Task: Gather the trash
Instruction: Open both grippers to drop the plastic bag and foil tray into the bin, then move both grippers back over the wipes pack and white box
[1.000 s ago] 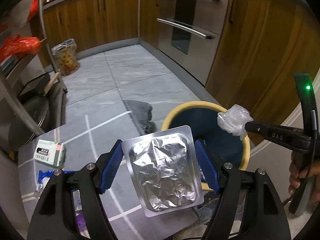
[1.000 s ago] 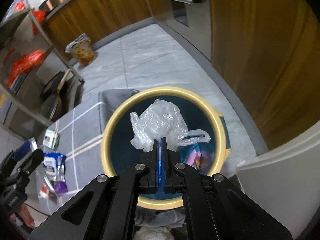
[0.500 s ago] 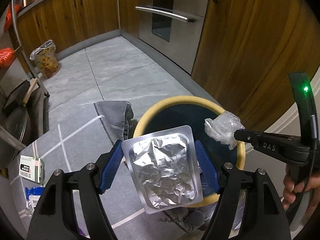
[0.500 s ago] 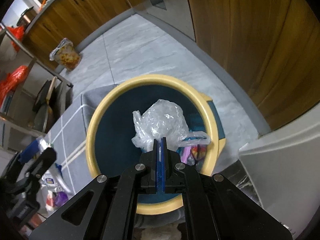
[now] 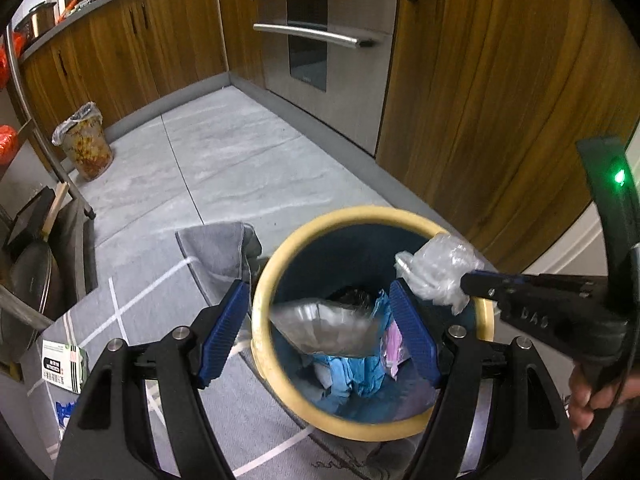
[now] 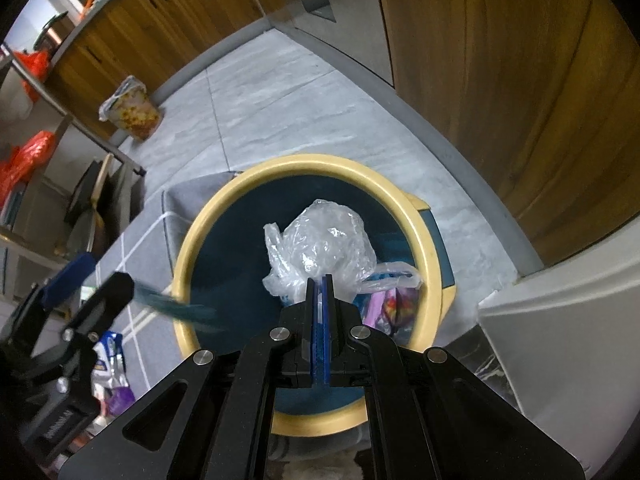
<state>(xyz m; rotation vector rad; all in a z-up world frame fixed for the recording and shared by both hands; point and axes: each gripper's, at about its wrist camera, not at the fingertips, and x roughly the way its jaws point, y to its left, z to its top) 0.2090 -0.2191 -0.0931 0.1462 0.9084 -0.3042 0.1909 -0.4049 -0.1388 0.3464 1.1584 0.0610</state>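
The bin (image 5: 374, 420) stands on the kitchen floor (image 5: 224, 160), close to the wooden cabinets on the right, with a grey mat (image 5: 160, 304) spread to its left. It has a thick cream rim and a dark blue inside, and it already holds a foil tray (image 5: 324, 326), crumpled blue stuff and a pink wrapper.

The left tool (image 5: 320, 336) hangs over the near left part of the bin with its blue pads well apart and nothing between them; the tray lies below, inside the bin.

The right tool (image 6: 319, 280) hovers over the right half of the opening, its pads pressed together on the lower edge of a bag (image 6: 320, 248). This bag is clear thin plastic, scrunched into a loose ball. I judge it nearly weightless, soft and slick, likely to cling to the pads or drift as it falls, so it wants letting go low over the middle of the bin. A pinch on a bunched fold, as here, looks the right hold; a single layer could slide out.

More trash sits on the mat at the far left: a white packet (image 5: 64, 364) and a small blue pouch (image 6: 110, 356). Both look light and crushable, best taken across the flat faces.
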